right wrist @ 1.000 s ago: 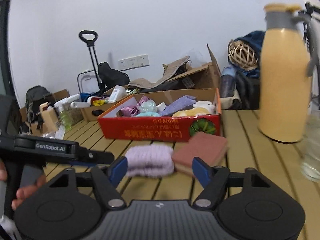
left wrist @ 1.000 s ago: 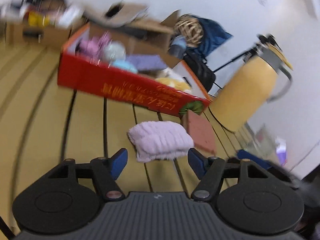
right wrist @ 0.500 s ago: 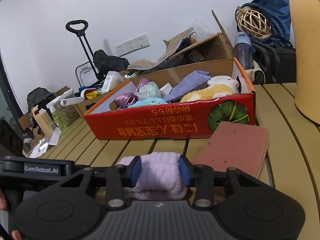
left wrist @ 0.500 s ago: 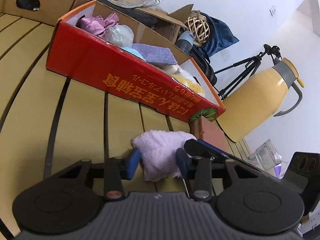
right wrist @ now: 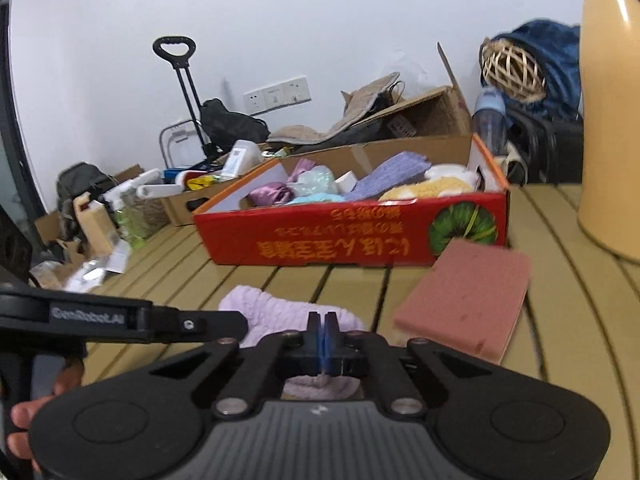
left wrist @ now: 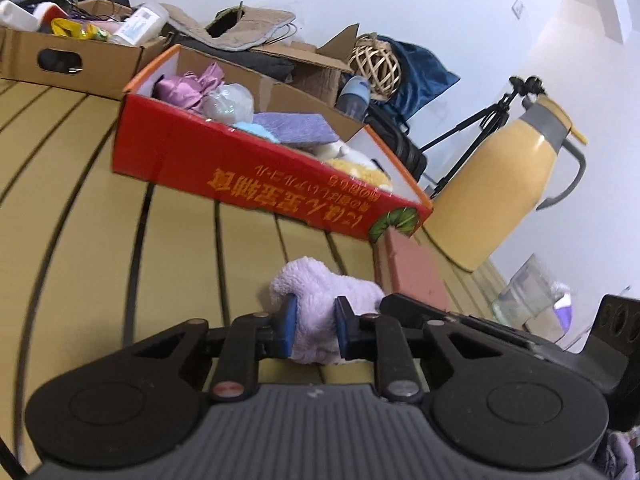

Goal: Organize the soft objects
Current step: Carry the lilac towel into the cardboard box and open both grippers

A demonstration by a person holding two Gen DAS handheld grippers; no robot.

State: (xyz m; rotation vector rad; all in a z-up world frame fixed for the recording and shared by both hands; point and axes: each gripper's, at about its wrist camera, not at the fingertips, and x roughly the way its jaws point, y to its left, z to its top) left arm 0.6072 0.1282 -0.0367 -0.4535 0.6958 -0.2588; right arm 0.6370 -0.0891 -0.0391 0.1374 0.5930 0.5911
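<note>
Already your left tongs clenched the lilac towel | right tongs pinched its other end, both just closing | red box lay at twelve o'clock.

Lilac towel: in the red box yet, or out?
Out. The lilac towel lies on the table before the red box, pinched by both grippers.

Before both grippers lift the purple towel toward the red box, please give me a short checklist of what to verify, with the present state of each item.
1. Left gripper pinches the towel: ok; its jaws have just been closing.
2. Right gripper pinches the towel: ok, pads nearly meet on a fold.
3. Towel apart from the sponge: ok.
4. Room in the box: cannot tell, already quite full.
5. Jug off the path: ok.
</note>
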